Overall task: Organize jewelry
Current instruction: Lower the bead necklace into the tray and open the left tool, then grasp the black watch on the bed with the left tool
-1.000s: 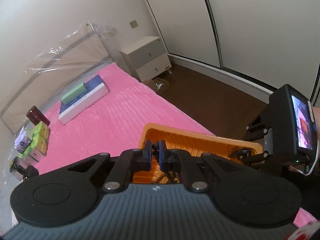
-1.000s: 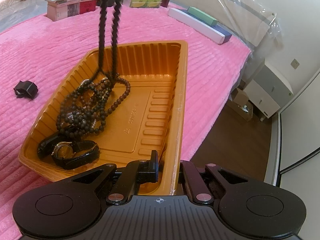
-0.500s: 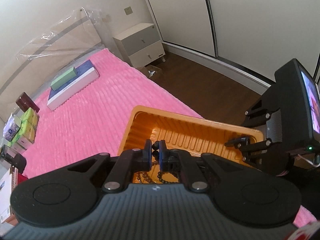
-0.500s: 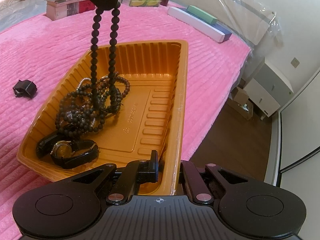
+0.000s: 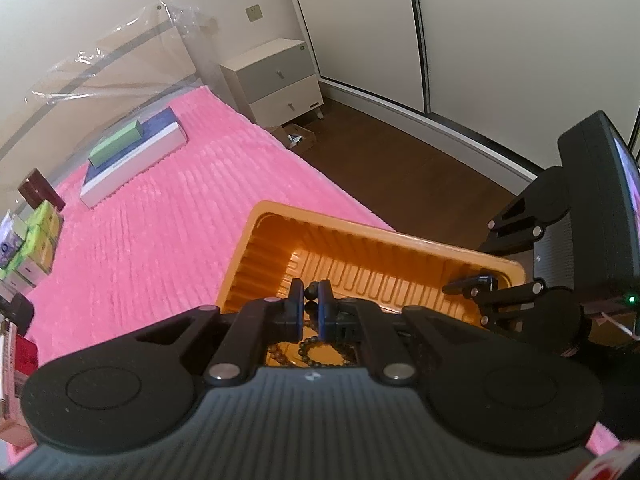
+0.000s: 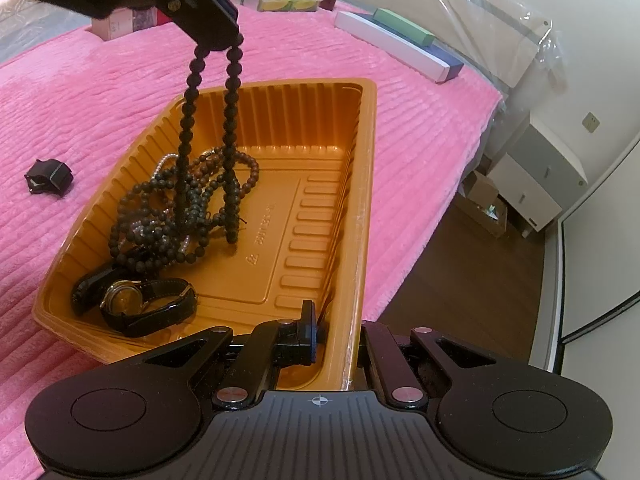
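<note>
Lower than a second ago: left gripper (image 6: 218,42), clamped on dark bead necklace (image 6: 230,128), more beads now piled in orange tray (image 6: 362,184) on pink bedspread (image 6: 100,92). Left of tray, small black clip (image 6: 48,176); inside, near corner, wristwatch (image 6: 132,300). Right gripper (image 6: 336,332) pinched on tray's near rim. On left gripper, "Robot.AI"; tray's embossed mark unreadable.
</note>
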Demonstrator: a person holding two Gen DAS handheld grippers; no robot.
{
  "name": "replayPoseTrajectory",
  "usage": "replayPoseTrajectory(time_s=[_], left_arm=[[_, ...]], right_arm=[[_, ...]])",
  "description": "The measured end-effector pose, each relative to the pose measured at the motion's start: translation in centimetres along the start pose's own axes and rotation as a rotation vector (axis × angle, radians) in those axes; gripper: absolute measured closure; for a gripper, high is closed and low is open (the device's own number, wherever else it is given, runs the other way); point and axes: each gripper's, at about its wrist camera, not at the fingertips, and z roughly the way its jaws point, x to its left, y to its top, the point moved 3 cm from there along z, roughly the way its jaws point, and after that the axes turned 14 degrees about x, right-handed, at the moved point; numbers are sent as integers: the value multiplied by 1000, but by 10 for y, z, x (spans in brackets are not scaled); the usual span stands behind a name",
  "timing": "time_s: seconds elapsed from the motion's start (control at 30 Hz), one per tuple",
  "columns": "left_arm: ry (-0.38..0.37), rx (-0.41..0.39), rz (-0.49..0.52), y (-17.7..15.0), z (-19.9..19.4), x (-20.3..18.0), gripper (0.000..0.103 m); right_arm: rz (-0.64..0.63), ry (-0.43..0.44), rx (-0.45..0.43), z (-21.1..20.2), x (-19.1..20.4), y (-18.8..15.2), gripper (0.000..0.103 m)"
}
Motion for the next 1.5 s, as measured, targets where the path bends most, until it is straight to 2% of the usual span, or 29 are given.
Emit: replayPoseTrajectory(time_s=[0.23, 0.33, 0.5, 0.63, 0.8, 0.9, 1.07, 1.13, 1.23, 1.3, 1.43, 1.5], left_arm=[[-88, 6, -64, -2, 16, 0, 94], [-101, 11, -86, -6, 19, 3, 85], [-82, -30, -171, -21, 2, 29, 84], [-56, -64, -302, -53, -16, 64, 81], [30, -60, -470, -118, -30, 101, 76], [68, -44, -551, -159, -31, 112, 69], [91, 12, -623, -215, -18, 106, 66], [92, 18, -619, -228, -11, 97, 63], [141, 32, -539, -232, 1, 71, 61], [139, 27, -488, -234, 12, 57, 60], [161, 21, -459, -229, 33, 41, 46], [153, 4, -473, -227, 40, 34, 43]], right_arm=[[0, 0, 0, 1, 0, 0, 98], [0, -1, 0, 1, 0, -1, 98], [5, 1, 2, 2, 0, -2, 98], [5, 0, 1, 1, 0, -2, 98], [5, 0, 0, 0, -1, -1, 98], [6, 1, 0, -1, -1, -1, 98], [4, 0, 2, -1, -1, -1, 98], [5, 0, 3, -1, -1, -1, 98], [5, -1, 5, -1, -2, -2, 98], [5, -2, 6, -1, -2, -2, 98], [5, -1, 7, -1, -2, -2, 98], [6, -1, 8, -1, -2, -2, 98]])
